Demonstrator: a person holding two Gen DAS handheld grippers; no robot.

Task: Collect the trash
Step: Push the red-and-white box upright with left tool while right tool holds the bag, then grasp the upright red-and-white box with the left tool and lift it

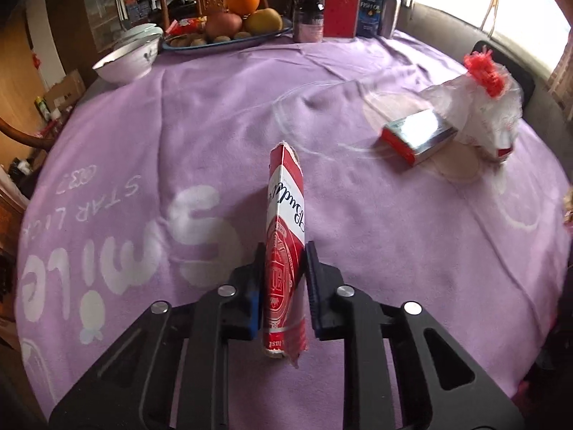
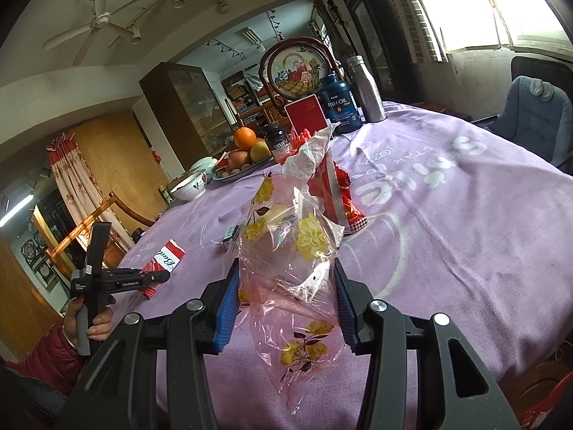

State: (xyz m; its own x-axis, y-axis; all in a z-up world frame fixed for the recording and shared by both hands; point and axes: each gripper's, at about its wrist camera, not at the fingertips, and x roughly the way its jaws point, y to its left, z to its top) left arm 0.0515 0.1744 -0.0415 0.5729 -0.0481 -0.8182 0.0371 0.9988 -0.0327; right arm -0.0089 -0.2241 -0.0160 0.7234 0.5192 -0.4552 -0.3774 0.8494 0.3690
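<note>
Pickup step: left claw [image 1: 284, 268] clamps the carton [image 1: 284, 251]; right claw [image 2: 286, 308] grips the bag [image 2: 286, 251]. Next, carton into bag.

- The purple tablecloth [image 1: 179, 136] lay bare across the table's middle and its left side, leaving wide room there.
- Along the far edge stood a wall of obstacles: a white bowl [image 1: 125, 61], a fruit plate [image 1: 229, 41], a dark jar [image 1: 308, 18], a red box [image 1: 341, 10], a fish oil bottle [image 1: 370, 7] and a steel bottle [image 1: 390, 5].
- Toward the right edge, a small red-and-silver box [image 1: 417, 136] lay just beside a crumpled plastic bag [image 1: 480, 107].
</note>
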